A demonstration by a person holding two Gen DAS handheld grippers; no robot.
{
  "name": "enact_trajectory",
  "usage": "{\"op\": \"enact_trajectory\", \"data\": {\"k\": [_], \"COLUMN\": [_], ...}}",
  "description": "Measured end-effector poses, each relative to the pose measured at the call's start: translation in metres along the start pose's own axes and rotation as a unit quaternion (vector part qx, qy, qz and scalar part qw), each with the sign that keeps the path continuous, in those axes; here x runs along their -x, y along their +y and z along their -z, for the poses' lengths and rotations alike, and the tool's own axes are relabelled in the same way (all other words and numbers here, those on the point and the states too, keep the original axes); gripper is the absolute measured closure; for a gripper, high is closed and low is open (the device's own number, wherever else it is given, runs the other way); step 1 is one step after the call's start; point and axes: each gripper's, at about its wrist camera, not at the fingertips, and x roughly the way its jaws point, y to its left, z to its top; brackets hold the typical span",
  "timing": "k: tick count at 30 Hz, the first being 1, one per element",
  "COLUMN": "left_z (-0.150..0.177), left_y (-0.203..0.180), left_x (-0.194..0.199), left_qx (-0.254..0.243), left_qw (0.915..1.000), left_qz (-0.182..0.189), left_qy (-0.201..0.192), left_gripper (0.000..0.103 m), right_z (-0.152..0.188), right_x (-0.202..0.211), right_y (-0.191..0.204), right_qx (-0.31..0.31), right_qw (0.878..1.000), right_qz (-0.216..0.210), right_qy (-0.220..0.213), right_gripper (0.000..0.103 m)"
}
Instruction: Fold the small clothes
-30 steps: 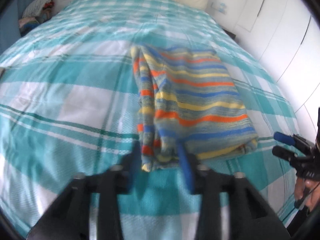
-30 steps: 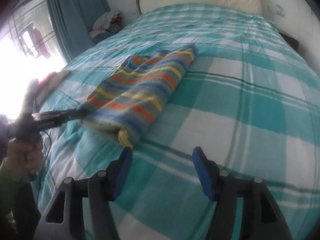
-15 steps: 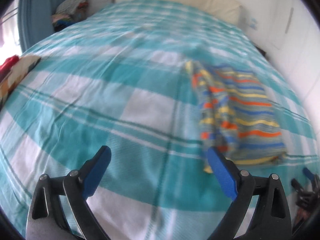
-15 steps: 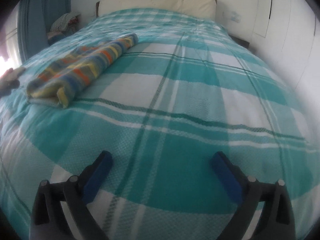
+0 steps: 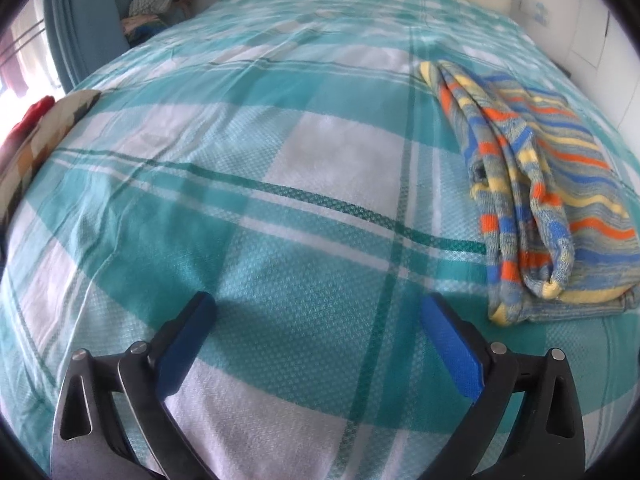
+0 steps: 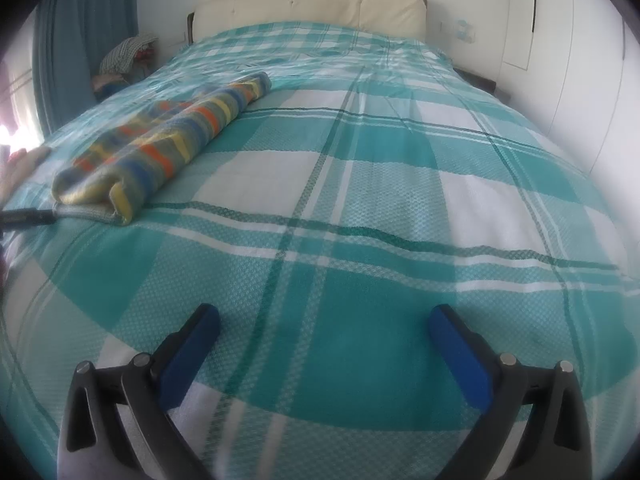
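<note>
Over the bedspread (image 5: 256,168), both grippers gape empty.

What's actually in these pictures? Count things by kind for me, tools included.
Striped folded garment: 1
Plaid bedspread: 1
Cream headboard: 1
Handheld grippers, left gripper and right gripper, both open and empty: 2
Heap of clothes beside the bed: 1
Patterned items at the bed's left edge: too cut off to count
Total: 6

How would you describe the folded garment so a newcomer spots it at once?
Start from the bed under its teal and white checked cover. On that cover lies a folded knit, a long flat bundle. Its grey wool with orange, yellow and blue stripes sets it apart from the clothes pile beside the bed.
</note>
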Motion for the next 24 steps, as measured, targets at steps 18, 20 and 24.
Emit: {"op": "enact_trajectory", "data": {"k": [18,20,24], "left_z": [0.0071,0.0077,0.0080], "left_y": [-0.0016,-0.0038,-0.0021], "left_x": [0.0001,-0.0008,-0.0013], "left_qx": [0.027,0.022,0.025], "left_qw": [0.9994,0.9993,0.9992], "left_qz": [-0.014,-0.022,-0.018], "left_qy": [-0.018,-0.022,-0.026], "left_gripper": [0.000,0.000,0.000], "right_z": [0.0007,0.0006,0.0007], "right_x": [0.0008,0.0009,0.0008], "right_y": [-0.0005,-0.0003,-0.0004], "right_qx": [-0.001,-0.001,-0.001], "right_qw": [1.000,1.000,1.000], "right_qz": [-0.002,-0.002,-0.002], "right_qy": [-0.001,-0.001,-0.001], "right_gripper": [0.000,0.000,0.000]}}
